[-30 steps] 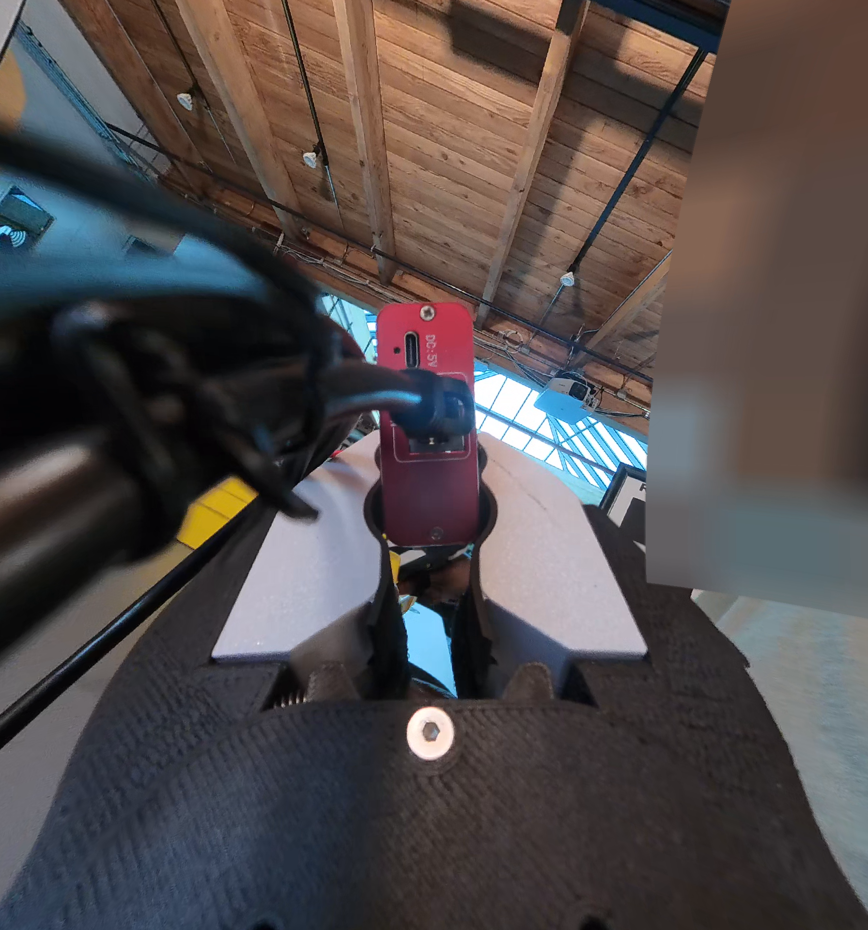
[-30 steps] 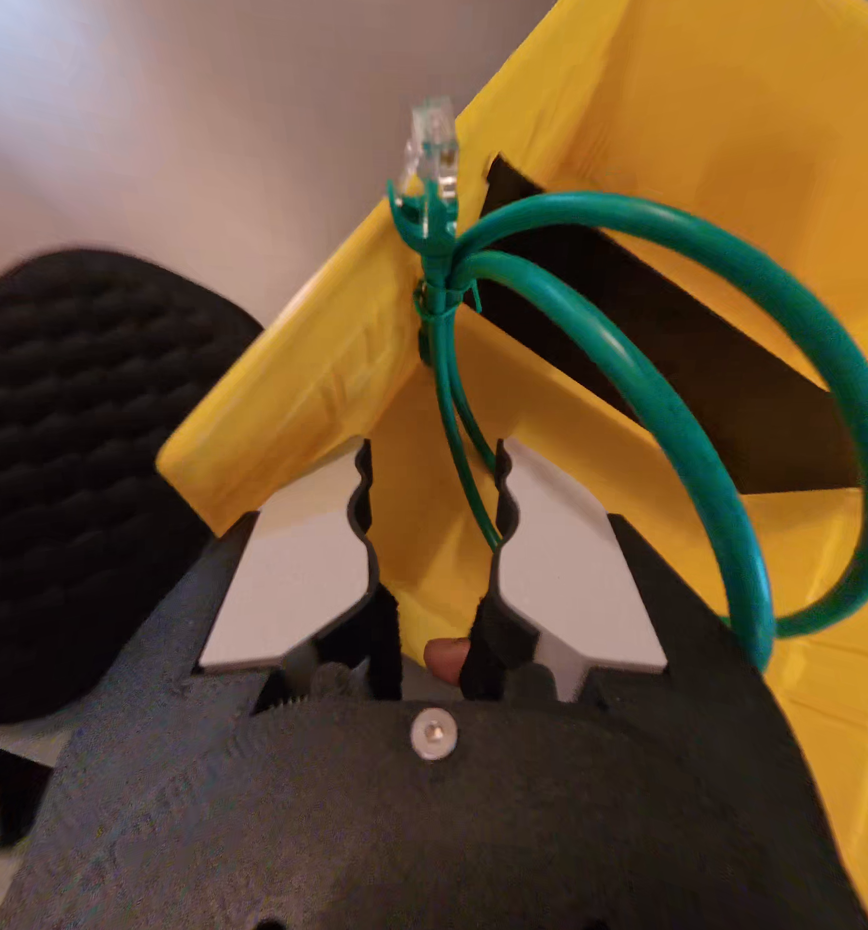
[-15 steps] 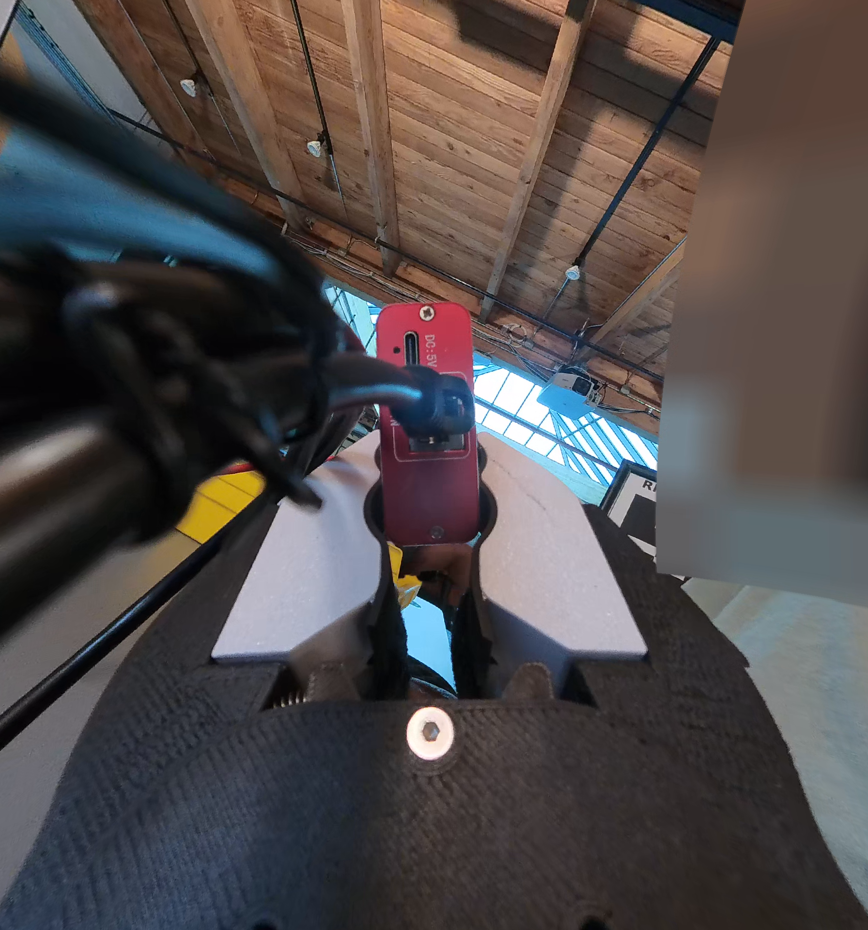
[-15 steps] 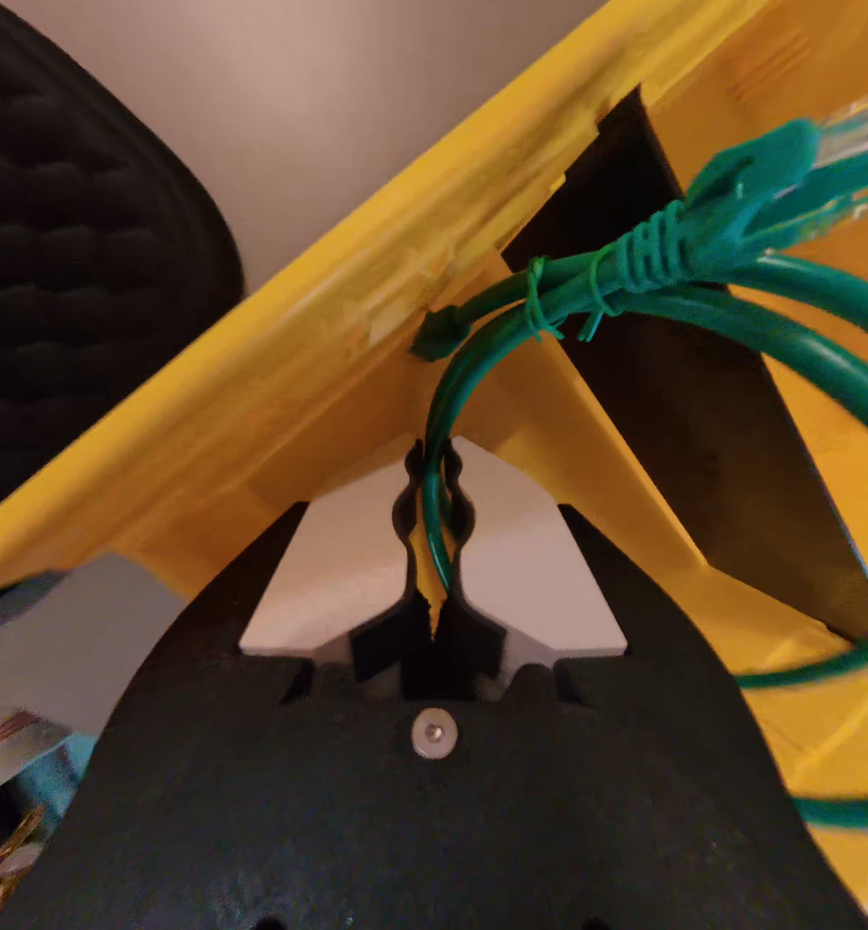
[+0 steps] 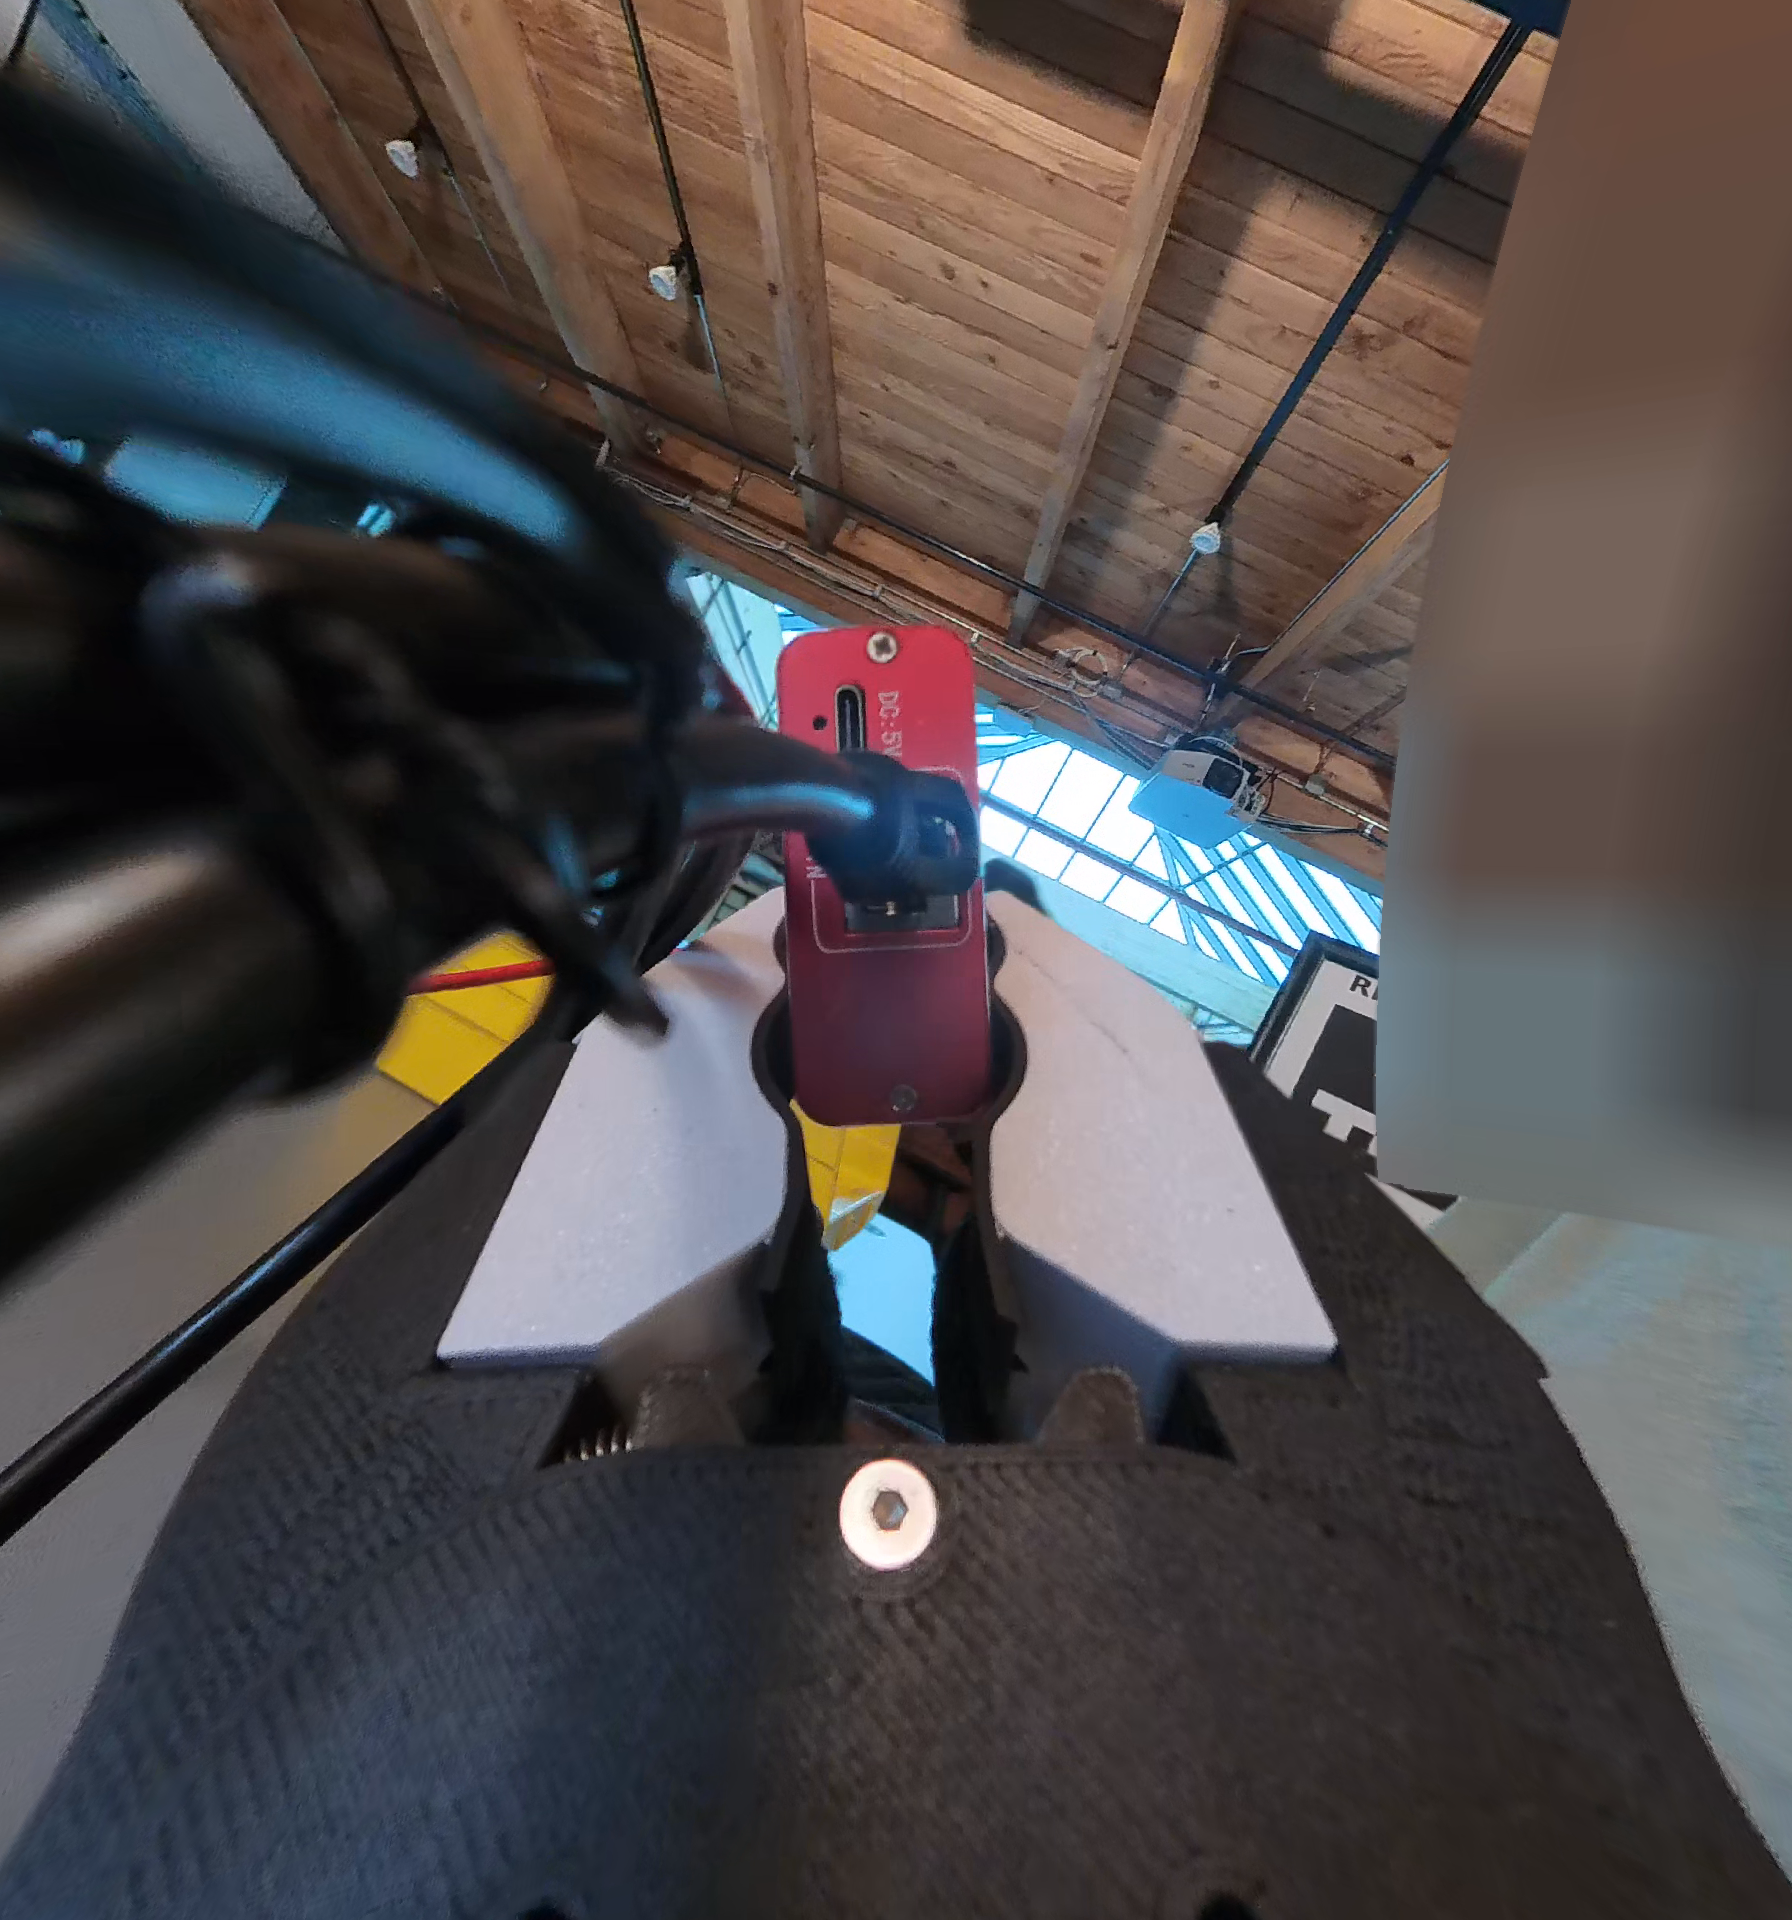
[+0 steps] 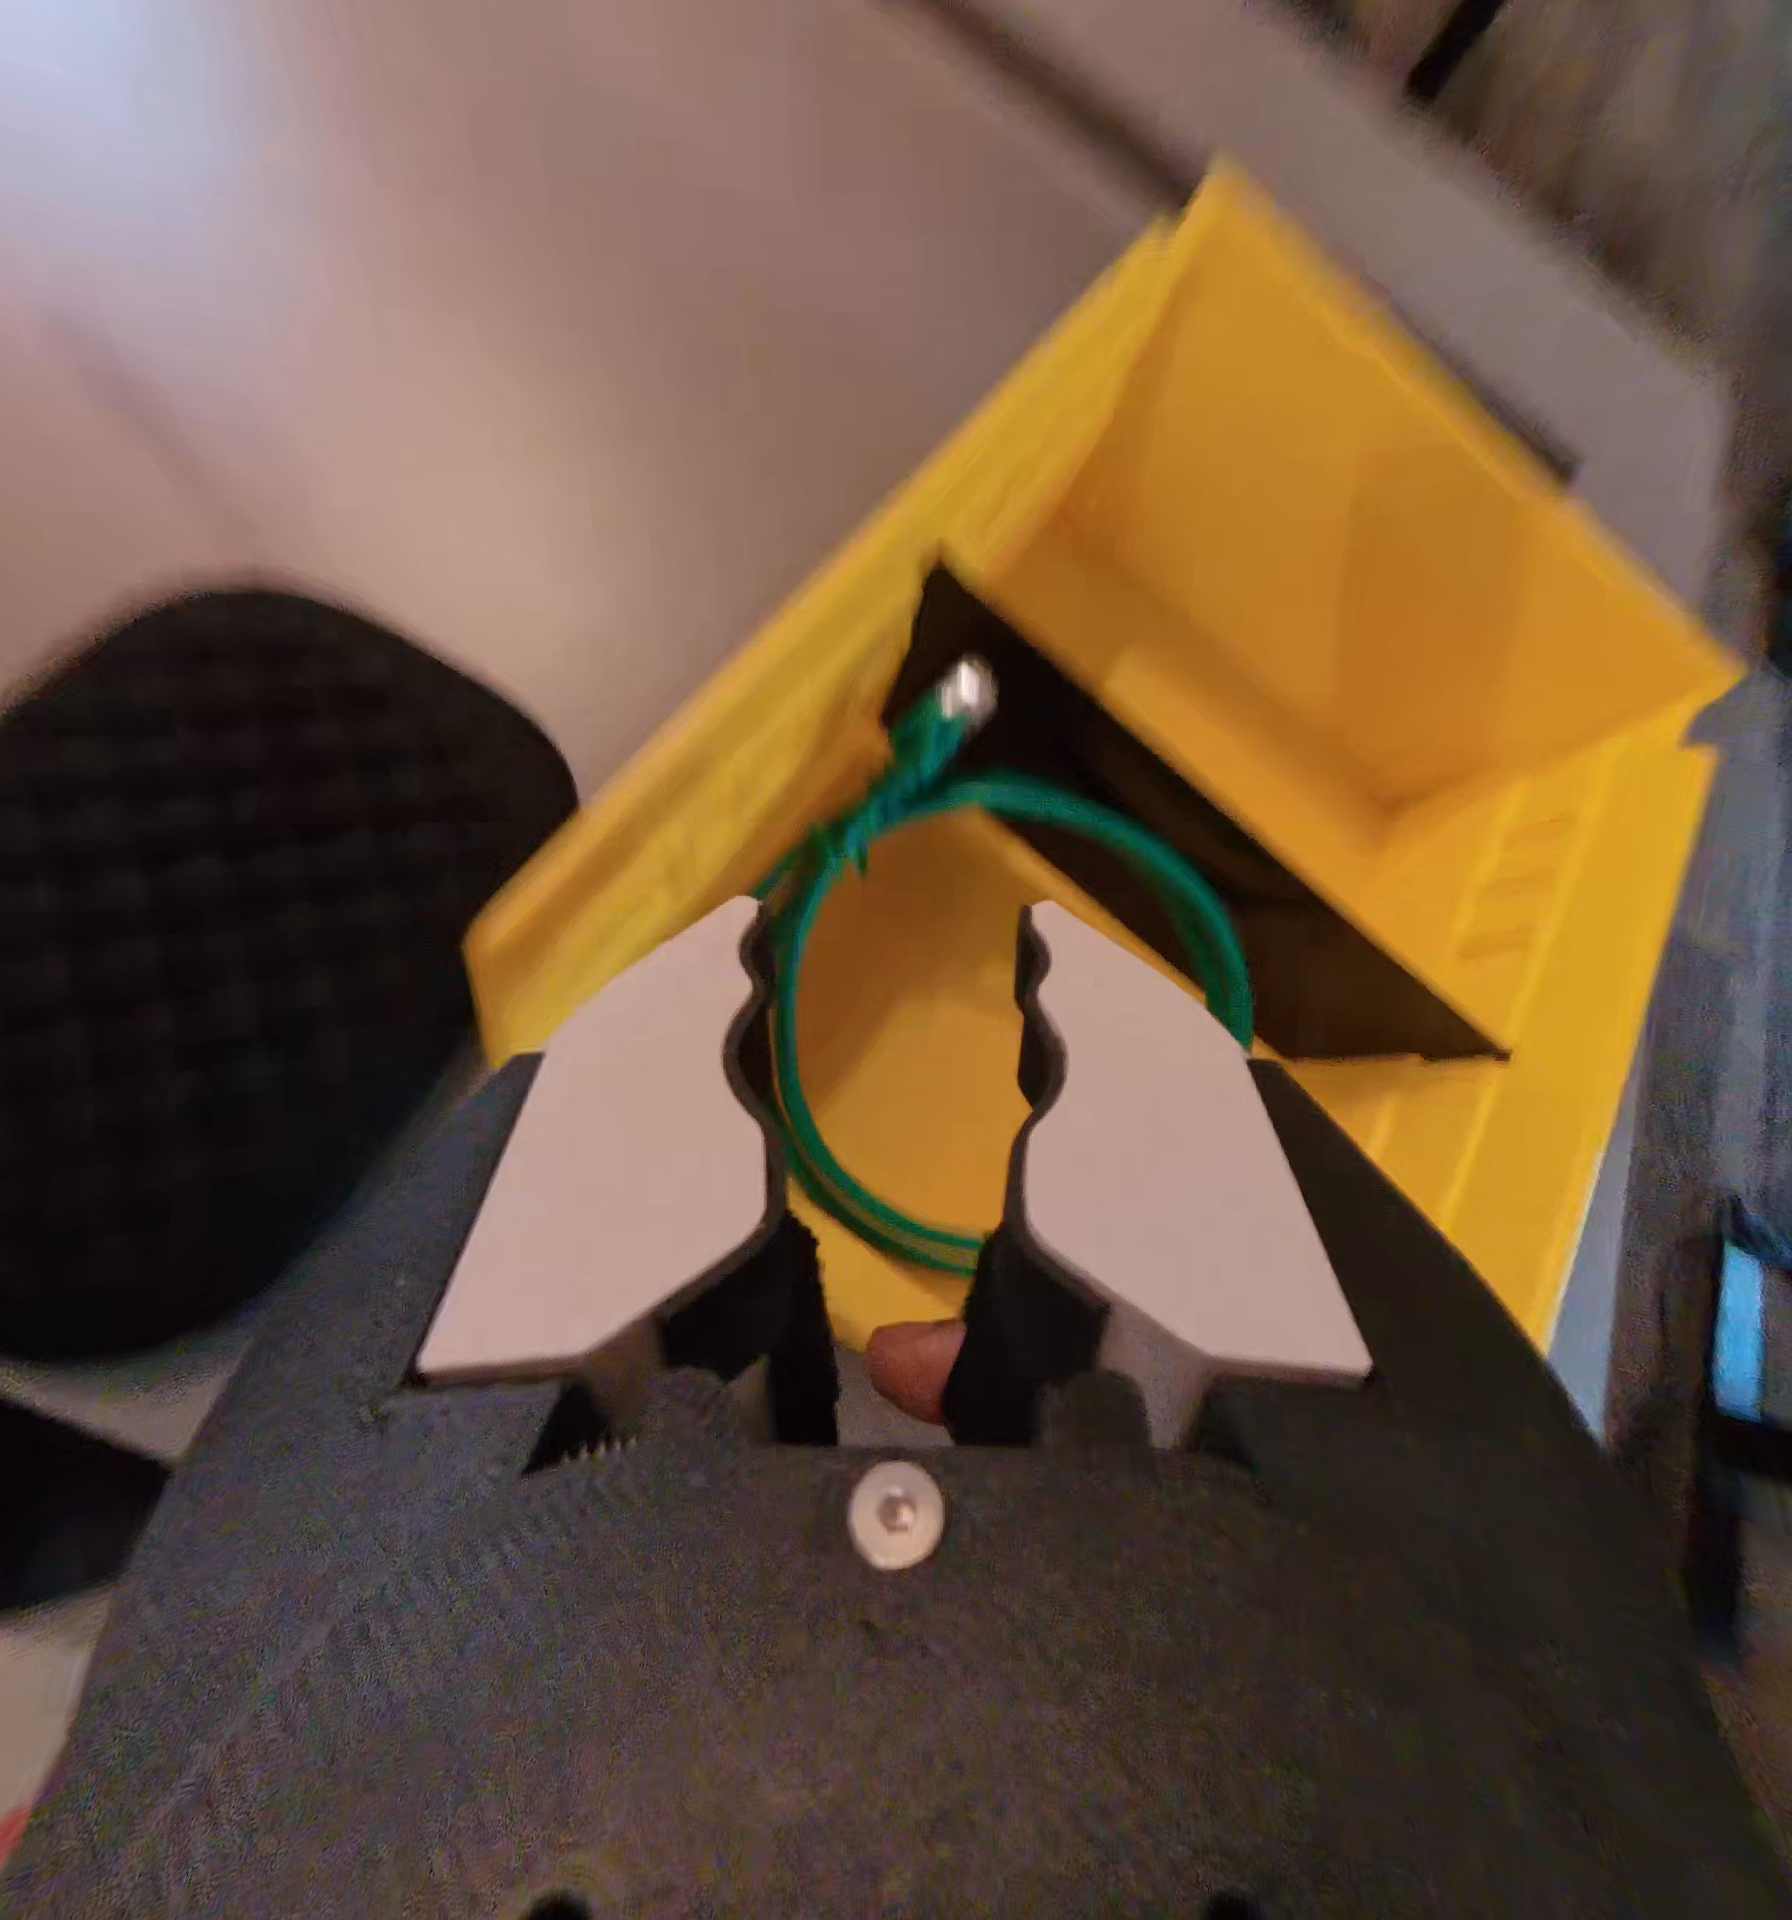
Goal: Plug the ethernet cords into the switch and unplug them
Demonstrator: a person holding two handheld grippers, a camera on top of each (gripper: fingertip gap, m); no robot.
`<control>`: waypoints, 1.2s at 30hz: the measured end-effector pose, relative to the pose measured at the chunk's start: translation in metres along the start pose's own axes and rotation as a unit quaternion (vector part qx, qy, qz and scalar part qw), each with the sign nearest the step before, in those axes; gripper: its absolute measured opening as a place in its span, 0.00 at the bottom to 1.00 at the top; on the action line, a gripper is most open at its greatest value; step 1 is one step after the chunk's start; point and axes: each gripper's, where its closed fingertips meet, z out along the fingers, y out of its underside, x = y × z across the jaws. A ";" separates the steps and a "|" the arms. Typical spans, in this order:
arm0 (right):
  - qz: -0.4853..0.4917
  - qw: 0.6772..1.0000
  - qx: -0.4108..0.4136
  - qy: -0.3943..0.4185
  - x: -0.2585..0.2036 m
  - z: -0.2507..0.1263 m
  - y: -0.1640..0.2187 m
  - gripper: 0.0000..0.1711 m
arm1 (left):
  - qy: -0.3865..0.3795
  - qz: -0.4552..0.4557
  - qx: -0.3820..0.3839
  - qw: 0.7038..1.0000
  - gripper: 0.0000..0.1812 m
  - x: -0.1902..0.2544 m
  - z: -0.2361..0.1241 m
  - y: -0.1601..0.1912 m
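Observation:
My left gripper (image 5: pixel 887 997) is shut on a small red switch (image 5: pixel 884 883) and holds it upright, pointing up at the ceiling. A black cord's plug (image 5: pixel 902 831) sits in the switch's port, and its coiled bundle (image 5: pixel 279 769) hangs blurred at the left. My right gripper (image 6: pixel 887 914) is open above a yellow bin (image 6: pixel 1287 582). A coiled green ethernet cord (image 6: pixel 933 810) with a clear plug lies in the bin's near compartment, below and between the fingers, not held.
A black divider (image 6: pixel 1318 997) splits the yellow bin. A black foam pad (image 6: pixel 196 831) lies left of the bin on the grey table. A wooden ceiling with beams (image 5: pixel 975 260) is above. A blurred patch covers the left wrist view's right side.
My right gripper was shut on the green cord half a second ago; now it is open and has pulled back, and the cord lies in the bin. The left gripper holds the switch still.

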 end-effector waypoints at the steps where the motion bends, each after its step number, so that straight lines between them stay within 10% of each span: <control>1: 0.010 0.998 0.065 -0.009 -0.010 -0.007 -0.022 0.24 | -0.002 0.001 -0.002 1.000 0.16 -0.001 0.000 0.001; 5: 0.038 0.900 0.312 -0.302 -0.125 -0.059 -0.103 0.12 | -0.002 0.002 0.001 1.000 0.16 0.000 0.000 0.000; 8: 0.074 0.804 0.295 -0.511 -0.202 -0.071 -0.113 0.14 | -0.003 0.006 0.008 1.000 0.16 0.000 -0.001 -0.002; 12: 0.111 0.799 0.278 -0.522 -0.256 -0.020 -0.139 0.29 | 0.001 0.010 0.018 1.000 0.16 0.002 -0.001 -0.005; 17: 0.239 0.683 0.393 -0.567 -0.254 -0.022 -0.179 0.20 | 0.006 0.012 0.011 1.000 0.16 0.004 0.000 -0.002; 31: 0.126 0.717 0.426 -0.538 -0.264 -0.027 -0.174 0.08 | 0.004 0.057 -0.024 0.998 0.17 0.010 0.005 0.009; 36: 0.071 0.760 0.476 -0.437 -0.261 -0.022 -0.173 0.09 | -0.053 0.200 -0.033 0.978 0.16 0.009 0.006 0.011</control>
